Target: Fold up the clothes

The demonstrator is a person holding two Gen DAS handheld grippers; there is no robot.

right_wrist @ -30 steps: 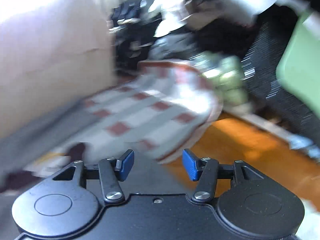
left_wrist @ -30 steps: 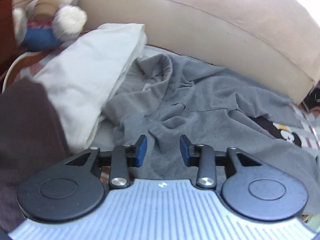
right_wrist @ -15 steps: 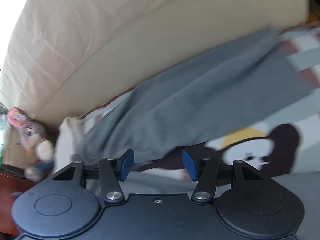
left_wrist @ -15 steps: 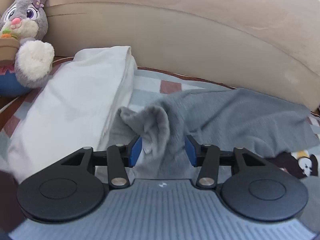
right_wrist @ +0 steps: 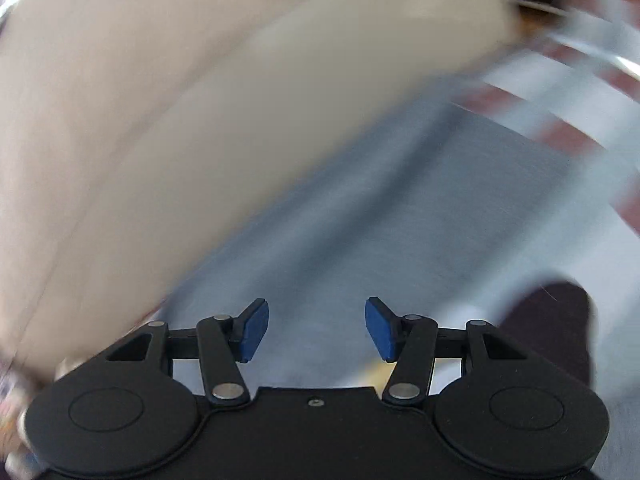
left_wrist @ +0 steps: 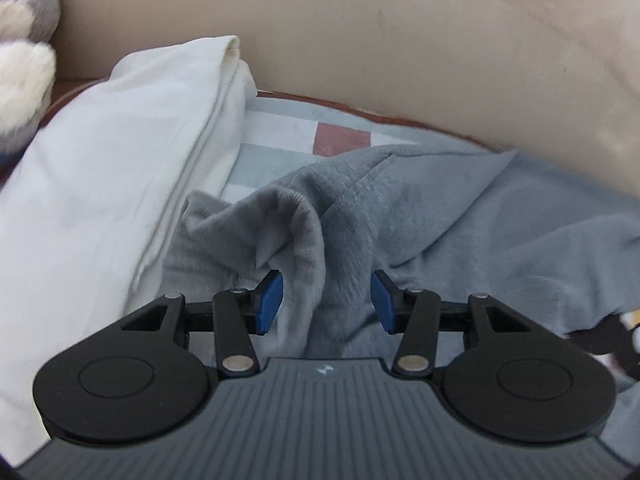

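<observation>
While the folding proper has not begun, as far as I can judge, I am only getting into place over the garment. Starting at the left of my left-hand view, the plush rabbit sits at the edge, and next to it lies the white pillow on the checked bedsheet, with the beige headboard curving behind. Just right of the pillow the grey fleece garment lies rumpled and unfolded, one ribbed edge standing up in a ridge that runs between the blue pads of my left gripper. Those jaws have just been opening a little; they now stand apart with the ridge between them, and I cannot tell whether the left pad brushes the fleece, but neither pad is pressing, so I count this hand as released, not yet grasping. Moving to my right-hand view, which is badly smeared, the headboard fills the left, the grey cloth stretches flatter across the middle, and the checked sheet shows at the far right. My right gripper hangs above that cloth with its jaws apart and nothing caught between them. So nothing is folded yet: I judge that both hands must first take hold of an edge, spread the garment flat, and then make every fold
</observation>
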